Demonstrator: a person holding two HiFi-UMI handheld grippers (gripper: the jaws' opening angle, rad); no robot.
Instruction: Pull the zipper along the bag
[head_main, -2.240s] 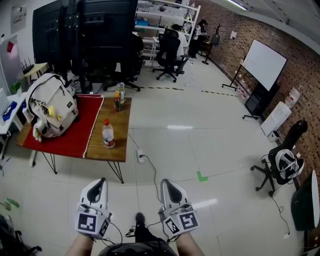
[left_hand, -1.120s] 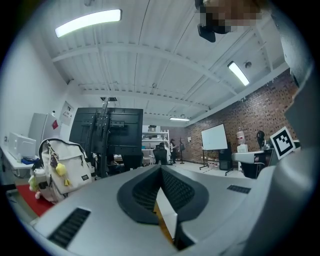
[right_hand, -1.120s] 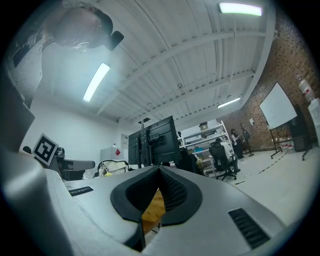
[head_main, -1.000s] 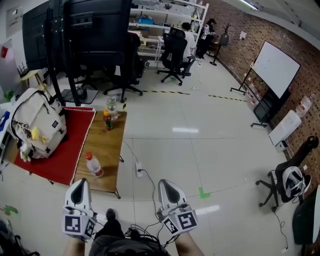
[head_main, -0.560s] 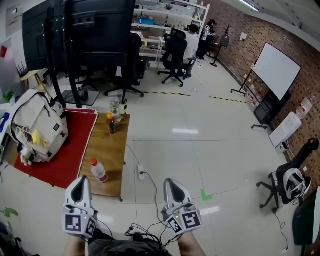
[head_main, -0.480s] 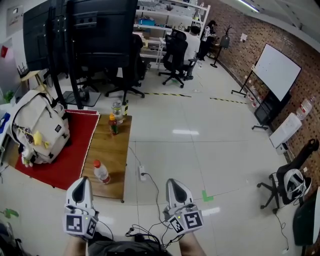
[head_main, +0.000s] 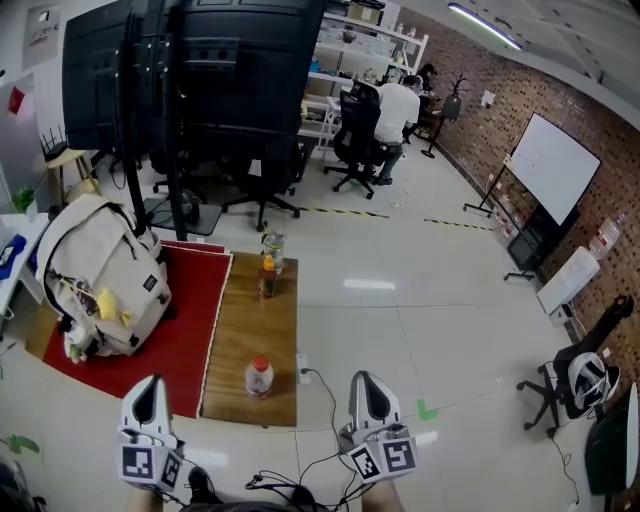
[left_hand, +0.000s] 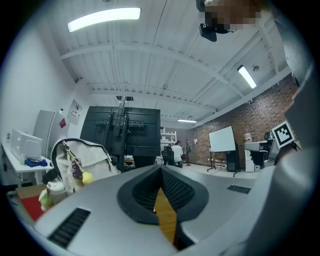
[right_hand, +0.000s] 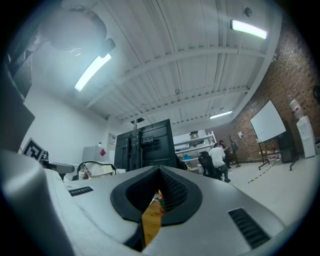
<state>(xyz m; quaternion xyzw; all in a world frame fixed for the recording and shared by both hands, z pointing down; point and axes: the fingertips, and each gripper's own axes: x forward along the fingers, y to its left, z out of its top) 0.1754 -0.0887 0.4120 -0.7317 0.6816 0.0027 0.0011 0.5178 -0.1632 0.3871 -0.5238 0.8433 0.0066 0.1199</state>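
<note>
Left gripper and right gripper: jaws closed, holding nothing; bag stands on the counter's red cloth, well apart from both. Risks: reaching in may topple the near bottle; an unbraced bag may slide under the pull.

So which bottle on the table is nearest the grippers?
The red-capped bottle, alone at the near end; the other two bottles stand together at the far end.

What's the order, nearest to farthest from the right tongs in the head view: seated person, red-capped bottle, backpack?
From the right tongs:
1. red-capped bottle, just left, on the near end of the wooden table.
2. cream backpack, far left, on the red cloth.
3. seated person, across the room at the desks.
</note>
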